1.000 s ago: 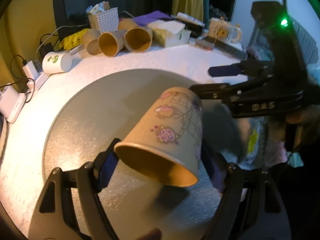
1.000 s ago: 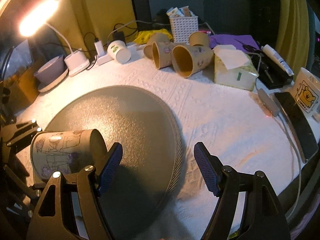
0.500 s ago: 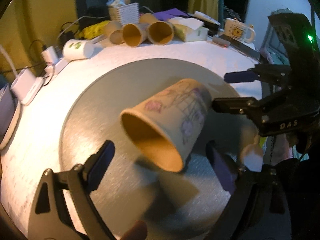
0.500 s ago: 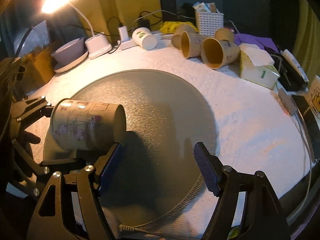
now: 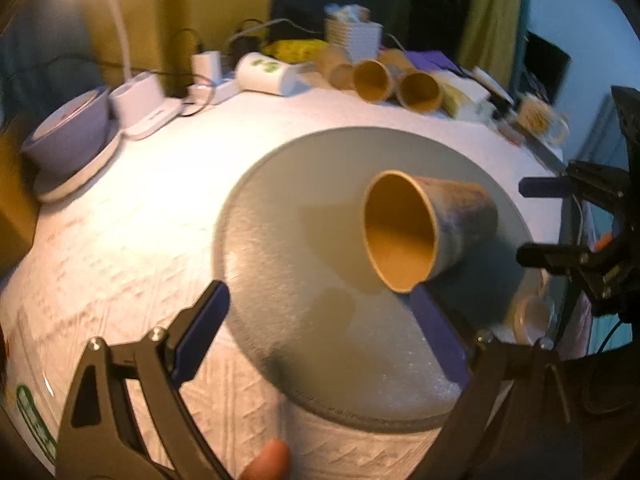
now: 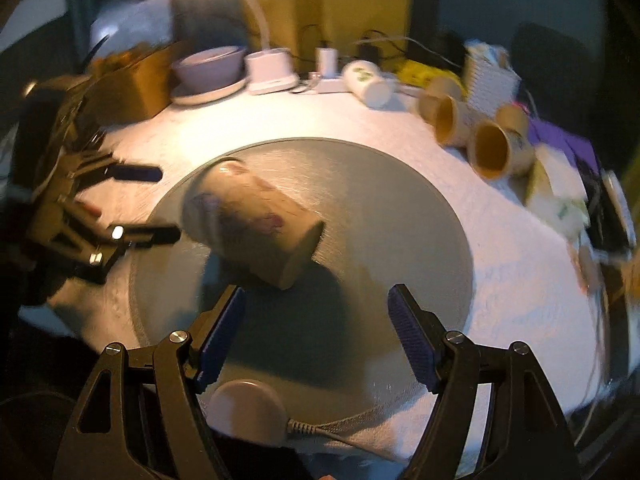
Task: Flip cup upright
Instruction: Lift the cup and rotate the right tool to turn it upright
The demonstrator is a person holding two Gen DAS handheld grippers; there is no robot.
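A brown paper cup (image 5: 432, 228) with purple drawings lies on its side on the round grey mat (image 5: 300, 208). Its open mouth faces my left gripper. In the right wrist view the cup (image 6: 256, 228) shows its closed base toward the camera. My left gripper (image 5: 320, 320) is open and empty, its right pad just below the cup's rim. My right gripper (image 6: 316, 324) is open and empty, just short of the cup. Each gripper shows in the other's view, the right one (image 5: 560, 220) and the left one (image 6: 136, 204).
Several paper cups (image 5: 396, 84) lie at the back by a white basket (image 5: 352, 36). A white cup (image 5: 268, 74), chargers, a lamp base (image 5: 144, 100) and a bowl (image 5: 68, 136) stand at the left. A mug (image 5: 540, 120) and a tissue box are at the right.
My left gripper let go of the cup and drew back. The cup has tipped from held in the air to lying on the mat. Both cameras swung left.
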